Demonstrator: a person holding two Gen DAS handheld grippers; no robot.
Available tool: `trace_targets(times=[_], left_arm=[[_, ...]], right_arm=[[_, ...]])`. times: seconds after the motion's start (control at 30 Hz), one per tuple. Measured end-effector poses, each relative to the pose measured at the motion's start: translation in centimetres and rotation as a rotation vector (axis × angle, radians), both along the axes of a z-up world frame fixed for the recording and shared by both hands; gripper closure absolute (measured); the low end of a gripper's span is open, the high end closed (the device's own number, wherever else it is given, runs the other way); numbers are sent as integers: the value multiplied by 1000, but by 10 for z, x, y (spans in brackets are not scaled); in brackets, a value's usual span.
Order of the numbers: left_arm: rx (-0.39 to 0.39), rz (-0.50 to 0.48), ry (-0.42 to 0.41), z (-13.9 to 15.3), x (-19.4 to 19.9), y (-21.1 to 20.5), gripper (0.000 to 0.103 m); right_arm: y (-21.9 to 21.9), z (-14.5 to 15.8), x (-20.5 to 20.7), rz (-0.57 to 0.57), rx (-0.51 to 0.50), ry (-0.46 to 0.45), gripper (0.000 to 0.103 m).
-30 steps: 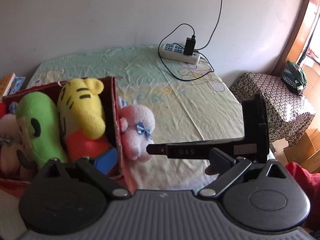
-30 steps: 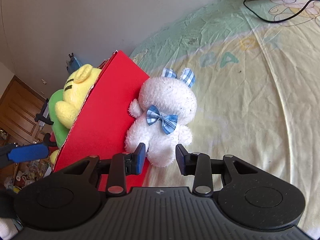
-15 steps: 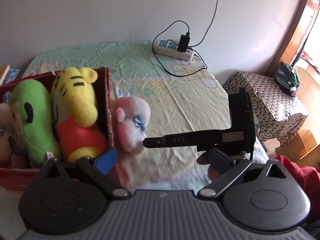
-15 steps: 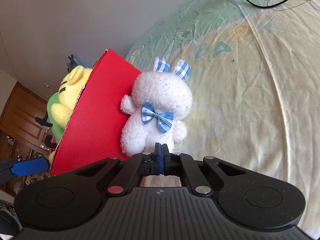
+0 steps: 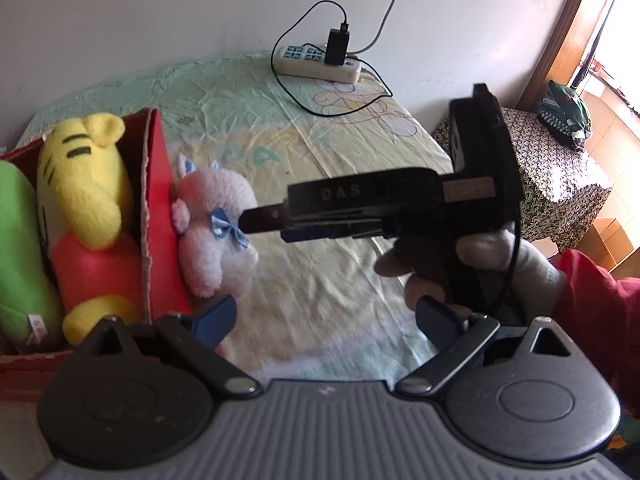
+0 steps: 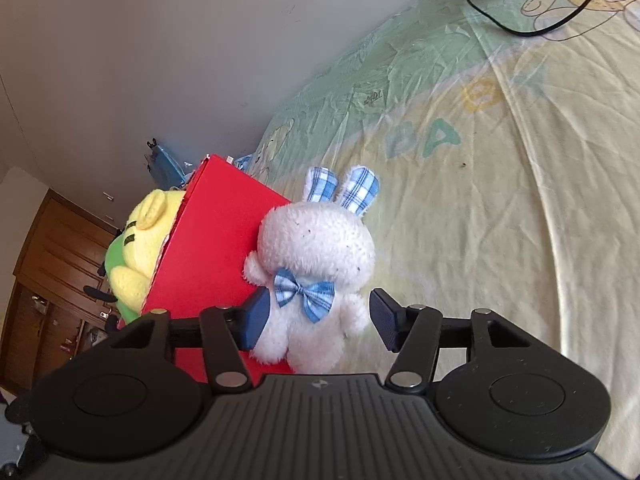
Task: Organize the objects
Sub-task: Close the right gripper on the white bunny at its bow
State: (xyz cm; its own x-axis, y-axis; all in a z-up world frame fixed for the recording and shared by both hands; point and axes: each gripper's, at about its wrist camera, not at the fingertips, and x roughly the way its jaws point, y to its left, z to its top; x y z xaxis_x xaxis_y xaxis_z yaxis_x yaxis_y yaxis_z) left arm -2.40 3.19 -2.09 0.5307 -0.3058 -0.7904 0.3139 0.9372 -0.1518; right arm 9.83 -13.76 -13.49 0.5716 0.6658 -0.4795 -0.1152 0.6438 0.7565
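**White rabbit toy waits beside the red box**

A pastel bedsheet [image 6: 500, 208] carries a red box [image 6: 216, 248] with a yellow tiger plush [image 5: 80, 176] and a green plush [image 5: 16, 248] inside. The white rabbit toy [image 6: 316, 264] leans against the box's outer wall. The right gripper [image 6: 320, 320] has just been opening; its jaws flank the rabbit's body, gripping nothing. The left gripper [image 5: 326, 316] hangs released and empty.

White wall [image 5: 160, 20]; bed [image 5: 320, 280] with pastel sheet; patterned side table [image 5: 560, 168]; sunlit window right.
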Motion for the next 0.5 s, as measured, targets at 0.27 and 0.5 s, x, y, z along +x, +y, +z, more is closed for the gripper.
trace_targets(times=[0.27, 0.5], left_arm=[[44, 10, -39, -3, -3, -9, 4], [46, 5, -48, -3, -1, -15, 3]], right_arm=[[20, -19, 34, 36, 39, 33, 39], [-6, -4, 20, 64, 35, 30, 53]])
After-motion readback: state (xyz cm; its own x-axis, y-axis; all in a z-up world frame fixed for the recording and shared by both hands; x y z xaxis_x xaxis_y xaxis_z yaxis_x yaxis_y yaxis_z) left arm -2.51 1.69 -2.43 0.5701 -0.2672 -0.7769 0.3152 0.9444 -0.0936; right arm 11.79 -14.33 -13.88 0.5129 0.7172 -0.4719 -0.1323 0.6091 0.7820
